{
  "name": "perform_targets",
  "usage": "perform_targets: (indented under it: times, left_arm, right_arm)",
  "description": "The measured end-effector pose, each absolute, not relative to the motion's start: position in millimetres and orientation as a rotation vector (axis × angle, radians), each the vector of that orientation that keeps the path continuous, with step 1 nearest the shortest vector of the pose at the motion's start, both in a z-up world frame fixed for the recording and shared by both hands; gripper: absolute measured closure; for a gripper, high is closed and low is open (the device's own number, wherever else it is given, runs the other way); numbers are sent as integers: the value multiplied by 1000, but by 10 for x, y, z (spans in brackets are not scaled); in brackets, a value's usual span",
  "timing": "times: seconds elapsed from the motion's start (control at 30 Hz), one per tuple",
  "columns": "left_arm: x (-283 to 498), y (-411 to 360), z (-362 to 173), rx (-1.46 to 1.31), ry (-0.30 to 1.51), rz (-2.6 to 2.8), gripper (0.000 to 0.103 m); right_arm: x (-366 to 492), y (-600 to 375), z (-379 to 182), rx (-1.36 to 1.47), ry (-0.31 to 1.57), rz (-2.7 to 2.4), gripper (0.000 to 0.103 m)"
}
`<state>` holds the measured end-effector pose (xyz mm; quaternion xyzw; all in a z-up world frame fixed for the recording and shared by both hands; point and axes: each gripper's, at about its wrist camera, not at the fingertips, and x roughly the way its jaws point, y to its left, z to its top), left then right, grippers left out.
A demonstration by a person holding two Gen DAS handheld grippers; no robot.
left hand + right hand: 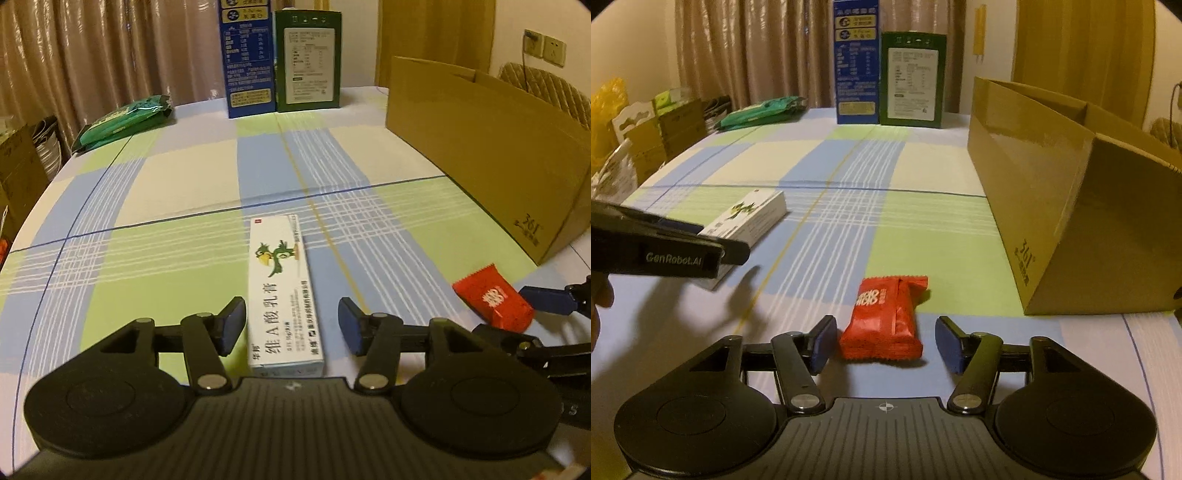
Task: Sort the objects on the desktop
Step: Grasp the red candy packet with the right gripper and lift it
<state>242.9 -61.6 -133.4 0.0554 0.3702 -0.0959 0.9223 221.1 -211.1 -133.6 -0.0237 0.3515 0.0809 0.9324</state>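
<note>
Desktop objects lie spread over a table covered by a checked cloth point(166, 192) in green, blue and cream. Nearest the left gripper point(291, 325) is a long white carton point(282, 291) printed with a green cartoon bird and large Chinese characters that include the letter A. It lies flat, pointing away, its near end between the blue pads. The left pad point(232, 325) sits just beside the carton's edge; the right pad stands clear of it, so the jaws are apart and nothing is gripped.

The right gripper point(886, 341) hangs over a red snack packet point(884, 321) with white characters on its wrapper. That packet rests on the cloth between the pads point(823, 343) with gaps on both sides: jaws apart, no grip.

To the right stands a brown cardboard box point(1052, 192), open-topped, with "361°" printed near its lower corner. At the far edge two upright cartons stand side by side, touching or nearly so: a taller blue carton point(856, 74) with yellow label panels and a green carton point(912, 81) bearing a white table of small print, too fine to read. A green foil bag point(761, 110) lies at the far left. From the right wrist view, the other tool's side reads "GenRobot.AI".
</note>
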Motion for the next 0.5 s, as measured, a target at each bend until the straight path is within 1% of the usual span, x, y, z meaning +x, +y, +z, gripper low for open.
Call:
perform_targets:
  times: [0.17,0.23,0.37,0.5]
  left_arm:
    - [2509,-533,-1377,62,781,-178,53]
    - [2530,-524,-1376,51,777,-177,53]
    - [2562,-549,-1388,47,776,-192,53]
    - [2597,-568,-1419,43,782,-198,52]
  right_arm:
    - [2294,-2047,-1353,-51,713,149,47]
    - [2293,-2035,-1354,-47,710,139,49]
    - [2249,-2027,-1364,-55,693,136,67]
    - [2248,-2019,-1365,-64,686,140,69]
